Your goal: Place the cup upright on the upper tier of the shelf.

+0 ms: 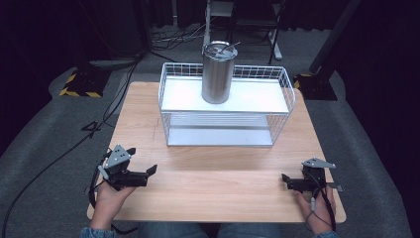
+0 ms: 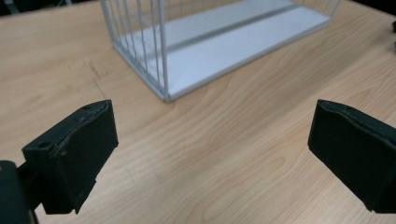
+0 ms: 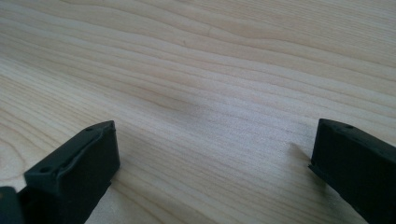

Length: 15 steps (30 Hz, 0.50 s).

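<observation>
Up top, on the wire rack's (image 1: pixel 226 105) upper shelf: steel tumbler (image 1: pixel 218 72), upright. Well short of the rack, left gripper (image 1: pixel 143 161) and right gripper (image 1: pixel 286 181), both spread wide, empty. Rack top cut off in the left gripper view.

Steel canister (image 1: pixel 218 73): cylindrical, brushed metal, lidded, upright. It stands on the top shelf of the white wire rack (image 1: pixel 225 105), left of the shelf's centre, toward its rear rail. Rack sits on the desk's far half.
</observation>
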Each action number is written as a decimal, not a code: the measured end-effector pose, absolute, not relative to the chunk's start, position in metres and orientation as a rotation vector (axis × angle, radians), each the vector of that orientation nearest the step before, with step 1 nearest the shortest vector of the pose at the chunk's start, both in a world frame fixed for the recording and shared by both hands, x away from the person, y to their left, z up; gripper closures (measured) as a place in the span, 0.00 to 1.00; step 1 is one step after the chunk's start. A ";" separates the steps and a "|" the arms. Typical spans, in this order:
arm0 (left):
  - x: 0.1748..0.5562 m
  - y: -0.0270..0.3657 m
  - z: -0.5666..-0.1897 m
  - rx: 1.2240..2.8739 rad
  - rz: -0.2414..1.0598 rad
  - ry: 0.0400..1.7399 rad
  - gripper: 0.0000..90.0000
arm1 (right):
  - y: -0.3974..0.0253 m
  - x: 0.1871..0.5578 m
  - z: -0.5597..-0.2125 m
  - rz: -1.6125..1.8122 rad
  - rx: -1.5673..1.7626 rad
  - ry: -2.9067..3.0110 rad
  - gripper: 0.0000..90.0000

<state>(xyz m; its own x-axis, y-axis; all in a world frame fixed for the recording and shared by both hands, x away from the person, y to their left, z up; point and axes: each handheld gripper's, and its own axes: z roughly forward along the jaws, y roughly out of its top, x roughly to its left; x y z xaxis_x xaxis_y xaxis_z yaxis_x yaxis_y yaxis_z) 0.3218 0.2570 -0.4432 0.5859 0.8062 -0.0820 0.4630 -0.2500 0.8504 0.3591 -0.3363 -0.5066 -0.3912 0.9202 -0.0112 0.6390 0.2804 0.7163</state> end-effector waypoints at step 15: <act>0.326 0.264 -0.486 2.040 0.437 1.130 0.03 | -0.336 0.359 -0.507 0.889 1.402 2.130 0.01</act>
